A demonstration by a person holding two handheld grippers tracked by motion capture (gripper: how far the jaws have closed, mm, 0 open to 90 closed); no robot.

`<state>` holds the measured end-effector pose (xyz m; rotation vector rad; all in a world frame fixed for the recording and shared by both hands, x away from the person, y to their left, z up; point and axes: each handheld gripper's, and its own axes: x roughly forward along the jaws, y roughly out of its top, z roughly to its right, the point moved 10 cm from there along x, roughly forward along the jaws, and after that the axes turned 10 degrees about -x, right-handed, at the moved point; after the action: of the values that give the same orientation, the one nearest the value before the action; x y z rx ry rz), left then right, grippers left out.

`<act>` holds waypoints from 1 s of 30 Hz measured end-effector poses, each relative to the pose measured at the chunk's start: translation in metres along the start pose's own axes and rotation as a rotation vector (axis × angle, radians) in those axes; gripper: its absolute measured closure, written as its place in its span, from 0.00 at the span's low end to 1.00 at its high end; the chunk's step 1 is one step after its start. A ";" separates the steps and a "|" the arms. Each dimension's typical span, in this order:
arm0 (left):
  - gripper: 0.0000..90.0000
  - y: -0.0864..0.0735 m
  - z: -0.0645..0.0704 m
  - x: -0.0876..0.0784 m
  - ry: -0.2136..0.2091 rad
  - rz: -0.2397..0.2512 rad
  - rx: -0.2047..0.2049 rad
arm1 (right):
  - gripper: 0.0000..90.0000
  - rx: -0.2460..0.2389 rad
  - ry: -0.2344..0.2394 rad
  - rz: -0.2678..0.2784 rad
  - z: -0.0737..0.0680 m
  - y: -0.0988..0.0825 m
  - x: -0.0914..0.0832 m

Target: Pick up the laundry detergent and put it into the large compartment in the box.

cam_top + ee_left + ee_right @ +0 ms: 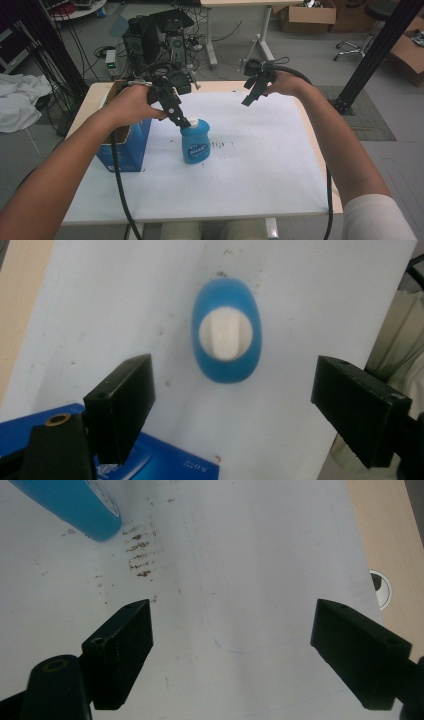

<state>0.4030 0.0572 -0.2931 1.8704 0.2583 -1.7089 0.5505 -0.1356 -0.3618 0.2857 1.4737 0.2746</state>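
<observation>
The blue bottle point(195, 145) with its white cap point(225, 333) is stood upright on the white sheet point(260, 150), just beside the blue box point(127, 145). The left gripper point(181, 121) is held directly above the cap with jaws spread wide, nothing gripped. The right gripper point(248, 99) is held well apart, raised over the sheet, jaws likewise spread and empty.

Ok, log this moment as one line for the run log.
left gripper: open, above blue bottle | right gripper: open, over white mat | bottle: upright

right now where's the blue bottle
In the high view the blue bottle stands upright left of the table's middle, beside the blue box, under the open left gripper.
</observation>
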 end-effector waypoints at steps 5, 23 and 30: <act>0.20 0.008 0.003 0.004 -0.005 -0.016 0.010 | 0.19 -0.005 0.000 -0.004 -0.001 0.000 0.000; 0.20 0.023 -0.003 0.024 -0.005 -0.063 0.003 | 0.19 -0.016 0.005 0.001 -0.002 0.002 0.001; 0.20 0.025 -0.006 0.037 -0.015 -0.065 0.000 | 0.19 -0.010 0.003 -0.002 -0.001 0.001 0.001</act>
<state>0.4270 0.0311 -0.3209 1.8669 0.3168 -1.7655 0.5496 -0.1345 -0.3628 0.2754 1.4746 0.2808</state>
